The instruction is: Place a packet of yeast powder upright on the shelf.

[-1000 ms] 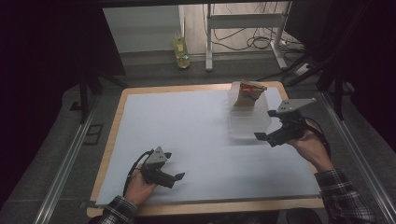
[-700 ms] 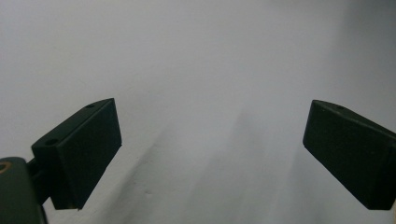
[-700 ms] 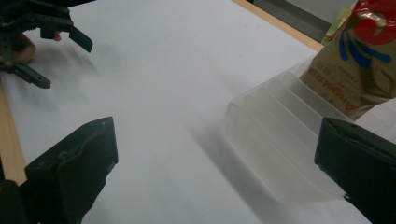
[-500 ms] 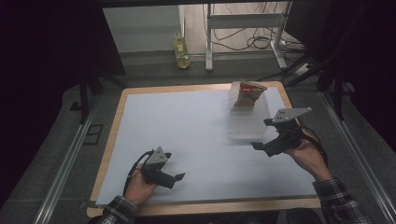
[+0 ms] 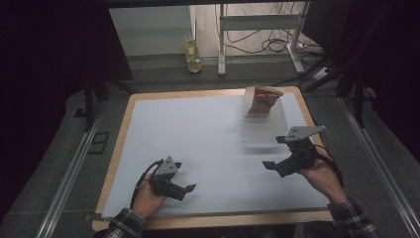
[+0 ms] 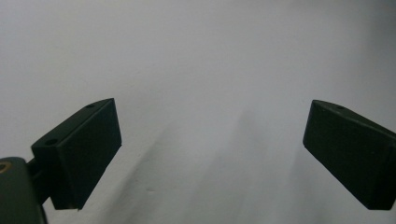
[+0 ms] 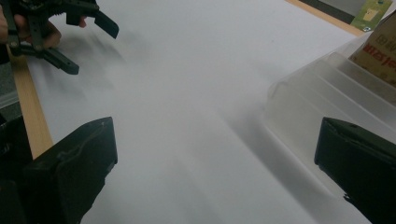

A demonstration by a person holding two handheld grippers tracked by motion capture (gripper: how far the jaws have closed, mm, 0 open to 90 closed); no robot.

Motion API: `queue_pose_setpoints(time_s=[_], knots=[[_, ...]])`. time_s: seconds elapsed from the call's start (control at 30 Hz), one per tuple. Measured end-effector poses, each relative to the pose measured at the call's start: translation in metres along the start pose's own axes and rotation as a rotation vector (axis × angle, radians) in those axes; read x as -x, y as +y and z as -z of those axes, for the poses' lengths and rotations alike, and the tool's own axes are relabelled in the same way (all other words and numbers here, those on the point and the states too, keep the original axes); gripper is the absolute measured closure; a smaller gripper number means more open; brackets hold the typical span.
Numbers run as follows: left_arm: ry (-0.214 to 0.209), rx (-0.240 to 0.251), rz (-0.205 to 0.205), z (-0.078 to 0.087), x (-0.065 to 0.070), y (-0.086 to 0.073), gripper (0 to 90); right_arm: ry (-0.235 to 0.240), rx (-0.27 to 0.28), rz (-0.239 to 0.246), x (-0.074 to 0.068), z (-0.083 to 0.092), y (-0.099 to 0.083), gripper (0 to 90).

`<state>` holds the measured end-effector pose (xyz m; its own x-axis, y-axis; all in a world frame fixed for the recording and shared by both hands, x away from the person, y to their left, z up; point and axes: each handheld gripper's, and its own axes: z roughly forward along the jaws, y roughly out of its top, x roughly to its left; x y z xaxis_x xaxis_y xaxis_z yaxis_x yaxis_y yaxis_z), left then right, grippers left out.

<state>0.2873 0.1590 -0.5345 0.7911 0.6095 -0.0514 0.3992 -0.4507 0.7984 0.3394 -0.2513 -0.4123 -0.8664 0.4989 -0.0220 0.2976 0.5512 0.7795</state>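
A clear plastic tray (image 5: pixel 265 130) lies at the back right of the white table top (image 5: pixel 198 139), and a brown paper packet with red print (image 5: pixel 263 99) stands in its far end. My right gripper (image 5: pixel 271 166) hovers open just in front of the tray, empty. Its own view has the tray's corner (image 7: pixel 317 93) at the right and the packet (image 7: pixel 378 46) at the top right edge. My left gripper (image 5: pixel 188 189) rests low near the front left, jaws wide apart with nothing between them (image 6: pixel 210 154). It also appears far off as the left gripper (image 7: pixel 88 42).
A wooden rim (image 5: pixel 208 93) frames the white surface. Beyond the table a yellow-green bottle (image 5: pixel 192 53) stands on the floor, with metal stand legs (image 5: pixel 221 44) and cables behind. Metal rails (image 5: pixel 69 173) run along both sides.
My right gripper has drawn back from the tray toward the front and slightly left. The left gripper has stayed in place.
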Motion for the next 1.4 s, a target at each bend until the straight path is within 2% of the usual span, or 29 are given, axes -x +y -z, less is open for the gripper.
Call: queue_pose_setpoints(time_s=[0.43, 0.7, 1.27, 1.4], knots=[[0.006, 0.002, -0.005, 0.001, 0.001, 0.0, 4.2, -0.009, -0.018, 0.014, -0.017, -0.005, -0.012, 0.0], [0.021, 0.005, -0.009, 0.001, 0.001, 0.0, 3.7, -0.013, -0.023, 0.0, -0.023, -0.01, -0.019, 0.0], [0.035, 0.003, -0.014, 0.002, 0.001, 0.0, 2.8, 0.0, 0.011, -0.002, -0.038, -0.021, -0.038, 0.0], [0.037, 0.002, -0.015, 0.002, 0.001, 0.0, 2.8, -0.002, 0.033, 0.003, -0.044, -0.024, -0.043, 0.0]])
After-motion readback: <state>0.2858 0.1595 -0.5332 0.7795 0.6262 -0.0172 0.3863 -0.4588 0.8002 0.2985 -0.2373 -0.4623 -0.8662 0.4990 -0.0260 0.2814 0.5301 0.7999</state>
